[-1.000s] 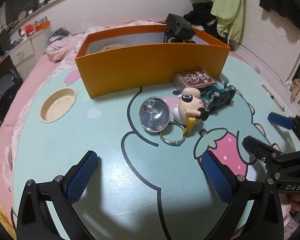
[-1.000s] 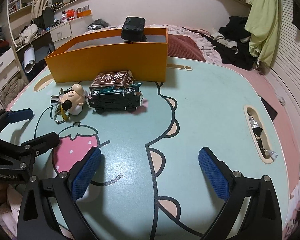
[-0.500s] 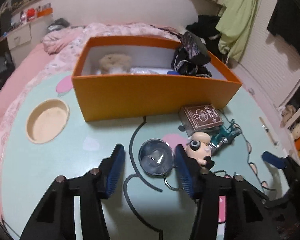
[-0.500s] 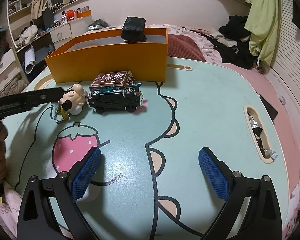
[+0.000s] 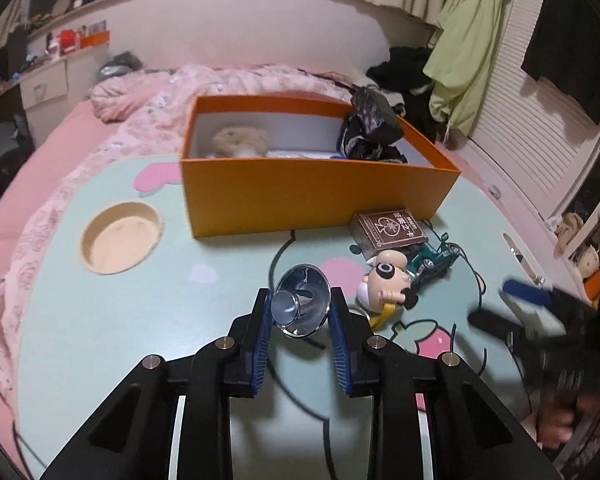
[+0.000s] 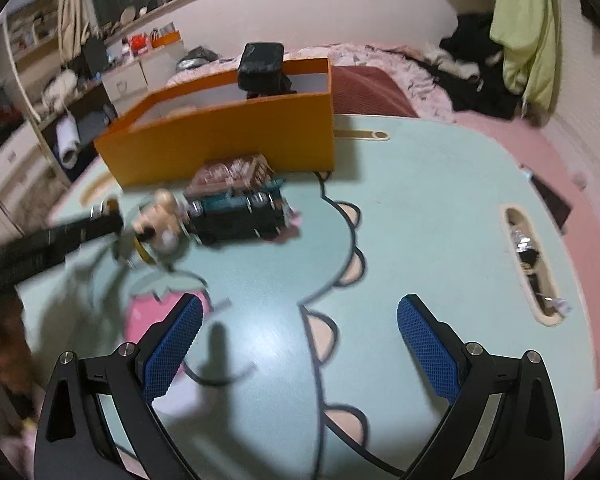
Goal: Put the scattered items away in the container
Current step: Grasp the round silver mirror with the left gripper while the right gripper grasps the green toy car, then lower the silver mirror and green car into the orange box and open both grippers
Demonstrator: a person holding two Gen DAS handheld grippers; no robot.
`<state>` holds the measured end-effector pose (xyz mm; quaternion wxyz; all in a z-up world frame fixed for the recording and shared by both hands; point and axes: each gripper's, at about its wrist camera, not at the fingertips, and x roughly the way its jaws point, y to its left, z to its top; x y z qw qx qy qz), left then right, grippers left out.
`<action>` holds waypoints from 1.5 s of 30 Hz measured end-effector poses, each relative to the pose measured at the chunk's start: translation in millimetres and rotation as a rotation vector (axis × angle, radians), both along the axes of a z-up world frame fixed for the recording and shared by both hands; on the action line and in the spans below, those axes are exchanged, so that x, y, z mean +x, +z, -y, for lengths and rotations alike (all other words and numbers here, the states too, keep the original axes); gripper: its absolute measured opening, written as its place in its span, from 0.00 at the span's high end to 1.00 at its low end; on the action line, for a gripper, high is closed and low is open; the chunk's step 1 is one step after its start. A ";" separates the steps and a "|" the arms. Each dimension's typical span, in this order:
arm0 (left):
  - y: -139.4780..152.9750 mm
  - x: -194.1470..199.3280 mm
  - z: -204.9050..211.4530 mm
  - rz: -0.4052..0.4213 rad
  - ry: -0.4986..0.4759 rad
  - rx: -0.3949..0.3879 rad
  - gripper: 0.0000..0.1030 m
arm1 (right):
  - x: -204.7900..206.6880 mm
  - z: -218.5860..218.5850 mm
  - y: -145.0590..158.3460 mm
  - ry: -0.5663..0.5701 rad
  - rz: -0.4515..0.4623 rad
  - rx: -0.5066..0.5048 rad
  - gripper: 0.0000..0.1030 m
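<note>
My left gripper (image 5: 300, 312) is shut on a shiny metal cup (image 5: 302, 300) and holds it just above the mint table. The orange box (image 5: 312, 196) stands behind it, with a plush toy and a black bundle inside. A brown card box (image 5: 392, 228), a green toy car (image 5: 434, 258) and a cartoon figure (image 5: 386, 280) lie right of the cup. My right gripper (image 6: 300, 332) is open and empty over the table; the car (image 6: 236, 210), card box (image 6: 232, 174) and figure (image 6: 160, 216) lie ahead to its left, before the orange box (image 6: 228, 140).
A round recess (image 5: 120, 238) sits in the table left of the box. A slot (image 6: 530, 264) with small objects is at the table's right. Pink bedding (image 5: 60, 148) surrounds the table. The left gripper's arm (image 6: 48, 240) reaches in at the left of the right wrist view.
My left gripper has moved forward, closed on the metal cup and lifted it. My right gripper has shifted, and its view is now blurred by motion.
</note>
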<state>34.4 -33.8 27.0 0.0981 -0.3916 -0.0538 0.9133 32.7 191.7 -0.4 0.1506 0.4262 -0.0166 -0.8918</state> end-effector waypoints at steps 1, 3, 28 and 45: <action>1.5 2.3 0.7 -0.004 0.001 0.001 0.75 | -4.4 1.7 4.2 -0.006 -0.014 -0.011 0.05; 4.5 6.0 2.0 -0.010 0.000 0.006 0.75 | -12.4 9.2 10.7 -0.009 -0.052 0.007 0.05; 40.4 4.8 -2.2 -0.115 -0.033 0.005 0.75 | -19.2 19.1 34.2 0.118 -0.113 -0.062 0.30; 68.1 -114.3 3.3 -0.113 -0.043 0.028 0.75 | -121.8 38.1 79.8 0.079 -0.173 -0.089 0.30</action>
